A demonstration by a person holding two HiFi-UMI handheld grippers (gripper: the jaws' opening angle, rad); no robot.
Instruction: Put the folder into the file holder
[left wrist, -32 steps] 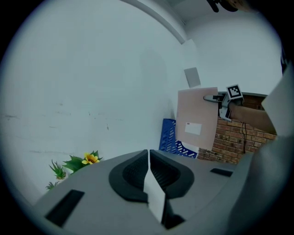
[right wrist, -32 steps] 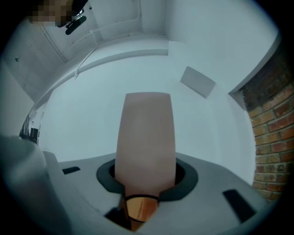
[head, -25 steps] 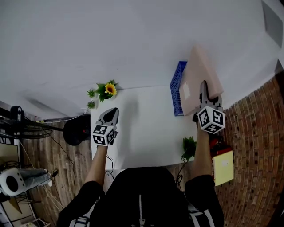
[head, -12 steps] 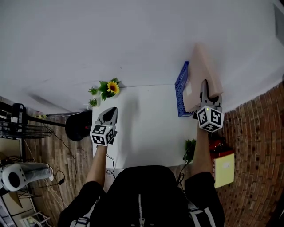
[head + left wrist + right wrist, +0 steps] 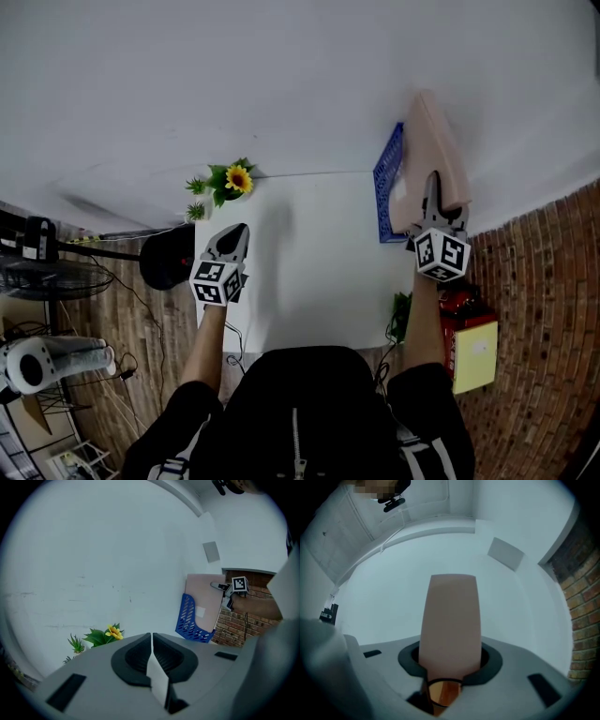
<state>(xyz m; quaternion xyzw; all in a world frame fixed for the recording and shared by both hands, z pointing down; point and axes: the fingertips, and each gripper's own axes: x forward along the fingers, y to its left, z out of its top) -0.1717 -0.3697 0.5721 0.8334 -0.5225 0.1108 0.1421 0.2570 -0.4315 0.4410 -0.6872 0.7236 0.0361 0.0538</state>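
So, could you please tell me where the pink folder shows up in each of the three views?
Head view: the folder is at upper right, just right of the blue file holder.
Left gripper view: the folder is right of centre, partly behind the file holder.
Right gripper view: the folder is at centre, gripped in the right tongs.
Shared landmark: the file holder, in head and left gripper views only.

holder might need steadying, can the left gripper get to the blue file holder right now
Probably yes: the left gripper is shut and empty, and only bare white table lies between it and the blue file holder.
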